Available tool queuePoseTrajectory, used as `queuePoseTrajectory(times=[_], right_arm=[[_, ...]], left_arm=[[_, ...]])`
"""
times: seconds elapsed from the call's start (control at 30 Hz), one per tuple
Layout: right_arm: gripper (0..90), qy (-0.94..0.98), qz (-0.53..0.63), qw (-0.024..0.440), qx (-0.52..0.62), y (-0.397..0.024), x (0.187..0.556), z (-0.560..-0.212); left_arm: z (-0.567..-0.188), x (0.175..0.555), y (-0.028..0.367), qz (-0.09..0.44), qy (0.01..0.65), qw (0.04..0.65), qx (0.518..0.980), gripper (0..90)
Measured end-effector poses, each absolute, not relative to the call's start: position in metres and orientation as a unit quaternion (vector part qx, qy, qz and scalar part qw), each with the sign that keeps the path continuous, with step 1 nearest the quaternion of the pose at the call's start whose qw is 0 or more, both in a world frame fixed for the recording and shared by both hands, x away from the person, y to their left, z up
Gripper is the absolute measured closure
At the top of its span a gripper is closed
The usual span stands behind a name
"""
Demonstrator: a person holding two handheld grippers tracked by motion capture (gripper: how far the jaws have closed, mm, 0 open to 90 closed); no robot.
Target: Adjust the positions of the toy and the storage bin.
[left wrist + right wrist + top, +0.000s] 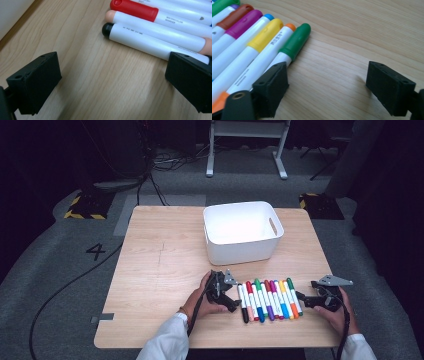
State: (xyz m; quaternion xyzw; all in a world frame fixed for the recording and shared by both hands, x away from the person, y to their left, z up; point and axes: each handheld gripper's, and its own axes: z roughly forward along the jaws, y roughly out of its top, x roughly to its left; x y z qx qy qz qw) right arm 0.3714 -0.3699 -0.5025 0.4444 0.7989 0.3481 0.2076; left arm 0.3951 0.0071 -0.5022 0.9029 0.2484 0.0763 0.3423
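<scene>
Flanking the row of markers (269, 300) near the table's (160, 260) front edge, we see the left gripper (231, 304) and right gripper (301, 298) both gaping, nothing clamped; jaws hide marker ends.

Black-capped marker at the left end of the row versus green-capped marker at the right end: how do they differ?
The black-capped white marker lies beside the left gripper; the green-capped white marker lies beside the right gripper. In the high view the black cap points toward the person, while the green cap points toward the white plastic bin. Both have white barrels, lie flat on the wooden table, and neither is gripped.
</scene>
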Motion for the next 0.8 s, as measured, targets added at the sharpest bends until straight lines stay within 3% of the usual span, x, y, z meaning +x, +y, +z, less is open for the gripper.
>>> queuePoseTrajectory(times=[0.27, 0.33, 0.4, 0.5, 0.8], right_arm=[[15.0, 0.792, 0.344, 0.210, 0.458, -0.380, 0.376, -0.503], [14.6, 0.793, 0.345, 0.207, 0.457, -0.380, 0.377, -0.503], [14.6, 0.794, 0.345, 0.206, 0.457, -0.381, 0.378, -0.503], [14.6, 0.794, 0.345, 0.207, 0.455, -0.381, 0.378, -0.503], [14.6, 0.794, 0.345, 0.207, 0.455, -0.381, 0.378, -0.503]], left_arm=[[-0.502, 0.404, 0.000, 0.077, 0.232, 0.341, 0.908, 0.5], [-0.500, 0.403, 0.003, 0.070, 0.253, 0.343, 0.902, 16.4], [-0.498, 0.406, 0.008, 0.088, 0.279, 0.365, 0.884, 19.6], [-0.493, 0.404, 0.017, 0.081, 0.267, 0.390, 0.877, 18.1], [-0.446, 0.394, 0.052, 0.126, 0.258, 0.445, 0.848, 20.4]])
